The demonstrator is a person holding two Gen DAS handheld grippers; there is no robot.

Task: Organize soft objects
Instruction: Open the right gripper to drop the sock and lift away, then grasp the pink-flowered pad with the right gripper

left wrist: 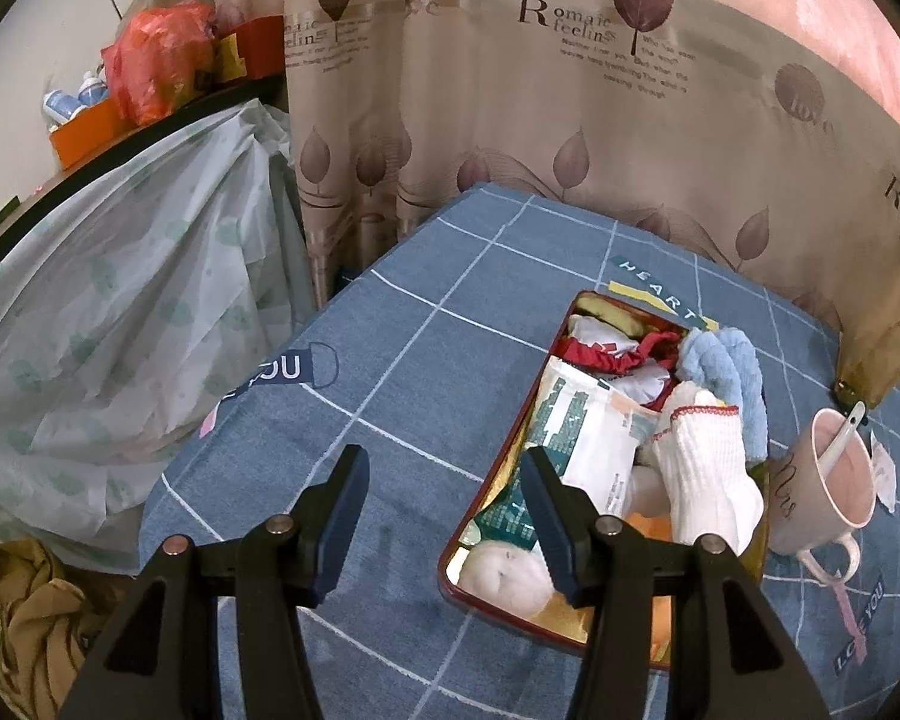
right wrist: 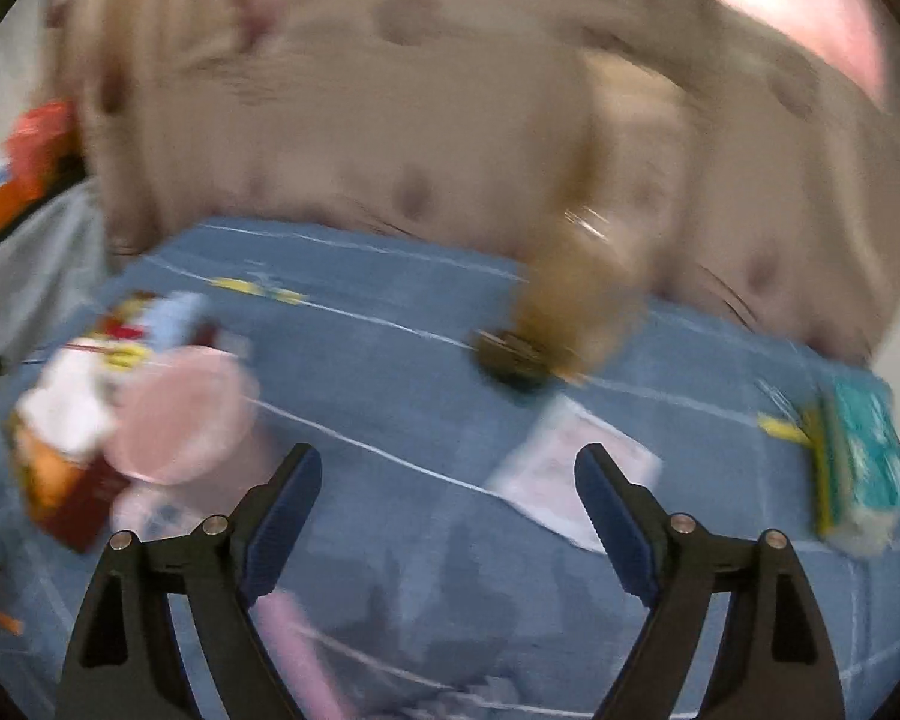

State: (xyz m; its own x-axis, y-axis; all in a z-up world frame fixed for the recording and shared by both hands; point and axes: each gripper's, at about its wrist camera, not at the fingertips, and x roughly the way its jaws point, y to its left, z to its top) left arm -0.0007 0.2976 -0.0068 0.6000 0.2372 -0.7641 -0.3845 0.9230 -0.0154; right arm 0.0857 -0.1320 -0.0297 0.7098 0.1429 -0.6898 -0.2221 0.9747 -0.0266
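A long red-rimmed tray (left wrist: 553,343) lies on the blue checked cloth (left wrist: 426,360), packed with soft things. In it are a white knitted sock (left wrist: 708,480), a light blue fluffy cloth (left wrist: 727,369), a red fabric piece (left wrist: 606,355), a tissue packet (left wrist: 582,438) and a white round plush (left wrist: 504,570). My left gripper (left wrist: 444,480) hangs open over the tray's near left edge, holding nothing. In the blurred right wrist view, my right gripper (right wrist: 450,468) stands wide open above bare cloth, empty. The tray (right wrist: 72,480) sits far to its left.
A pink mug (left wrist: 834,480) with a spoon stands right of the tray, also visible as the mug (right wrist: 180,420). A flat white packet (right wrist: 570,468), a teal tissue pack (right wrist: 864,462) and a brown curtain tassel (right wrist: 570,312) lie further right. Curtains back the table.
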